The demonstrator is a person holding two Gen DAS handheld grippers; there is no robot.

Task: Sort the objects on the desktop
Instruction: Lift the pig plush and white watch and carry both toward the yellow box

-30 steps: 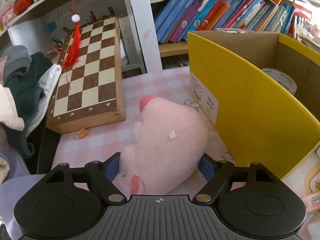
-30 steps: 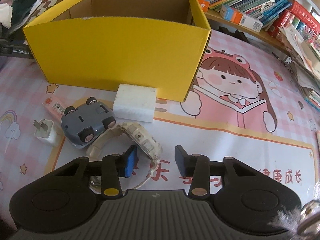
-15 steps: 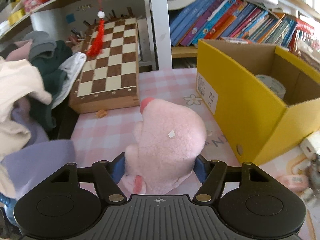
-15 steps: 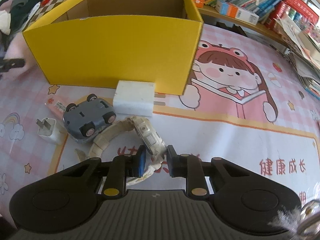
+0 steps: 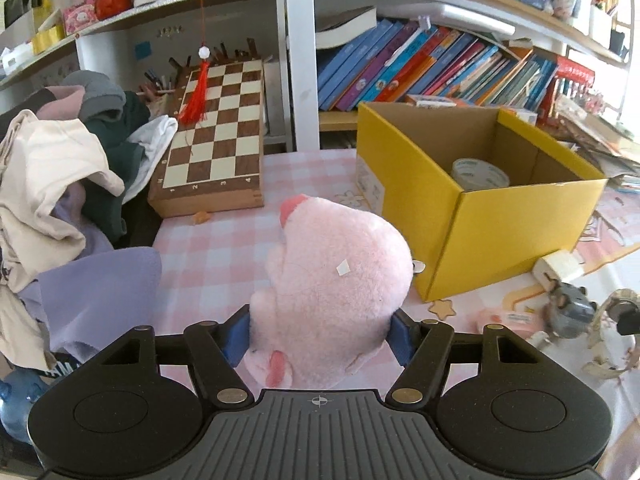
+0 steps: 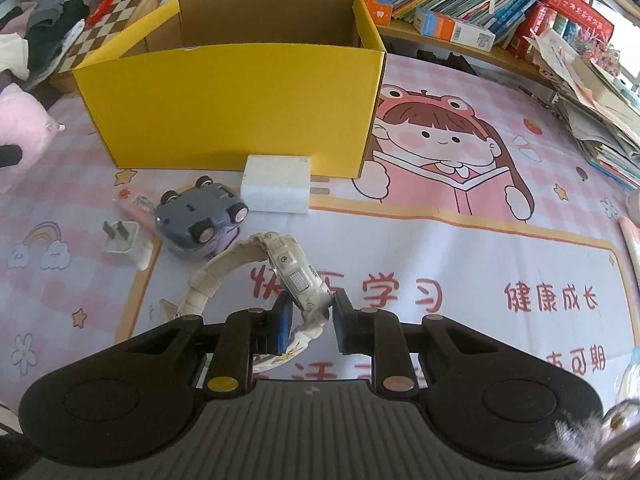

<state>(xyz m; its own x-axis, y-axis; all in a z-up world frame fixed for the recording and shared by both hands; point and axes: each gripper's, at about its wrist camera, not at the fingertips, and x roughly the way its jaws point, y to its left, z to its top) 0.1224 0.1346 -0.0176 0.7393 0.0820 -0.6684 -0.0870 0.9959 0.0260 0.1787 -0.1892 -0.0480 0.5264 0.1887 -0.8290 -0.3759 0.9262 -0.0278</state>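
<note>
My left gripper (image 5: 320, 336) is shut on a pink plush toy (image 5: 332, 292) and holds it above the pink checked desk, left of the yellow cardboard box (image 5: 492, 232). A roll of tape (image 5: 480, 174) lies inside the box. My right gripper (image 6: 308, 320) is shut on a cream-white wristwatch (image 6: 298, 280), lifted a little off the mat in front of the box (image 6: 232, 108). The plush toy also shows at the left edge of the right wrist view (image 6: 20, 128).
On the mat lie a grey toy car (image 6: 200, 220) upside down, a white charger block (image 6: 278, 190), a small white plug (image 6: 124, 242) and a pink tube (image 6: 134, 206). A chessboard (image 5: 212, 152), a pile of clothes (image 5: 60, 184) and bookshelves (image 5: 432, 68) stand behind.
My left gripper has lifted and drawn back with the plush toy. My right gripper closed on the watch and raised it slightly.
</note>
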